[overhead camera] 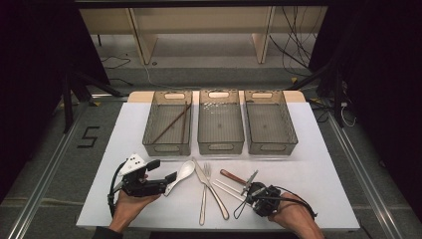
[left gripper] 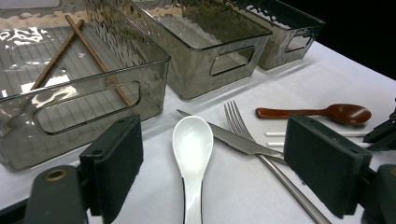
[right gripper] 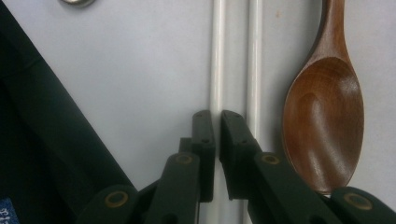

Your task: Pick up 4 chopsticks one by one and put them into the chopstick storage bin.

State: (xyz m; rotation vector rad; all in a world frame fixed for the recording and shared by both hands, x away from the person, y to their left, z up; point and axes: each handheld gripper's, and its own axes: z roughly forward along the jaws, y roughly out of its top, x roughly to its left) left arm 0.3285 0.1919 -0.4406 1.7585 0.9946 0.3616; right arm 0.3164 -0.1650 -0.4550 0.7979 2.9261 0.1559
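Observation:
My right gripper [overhead camera: 249,185] [right gripper: 217,125] points down at the table, shut on one of two white chopsticks [right gripper: 217,56] that lie side by side [overhead camera: 226,188]. A brown wooden spoon [right gripper: 322,121] [overhead camera: 231,176] lies right beside them. My left gripper [overhead camera: 161,172] [left gripper: 219,163] is open and level, its jaws standing on either side of a white ceramic spoon [left gripper: 192,144] [overhead camera: 183,174] without touching it. A knife [left gripper: 229,140] [overhead camera: 200,174] and a fork [left gripper: 238,123] [overhead camera: 205,191] cross each other between the two grippers.
Three clear grey bins stand in a row at the back: the left bin [overhead camera: 168,148] holds a pair of brown chopsticks [overhead camera: 171,122] [left gripper: 88,46], next to the middle bin [overhead camera: 221,147] and the right bin [overhead camera: 272,147]. The white table's front edge runs just below both hands.

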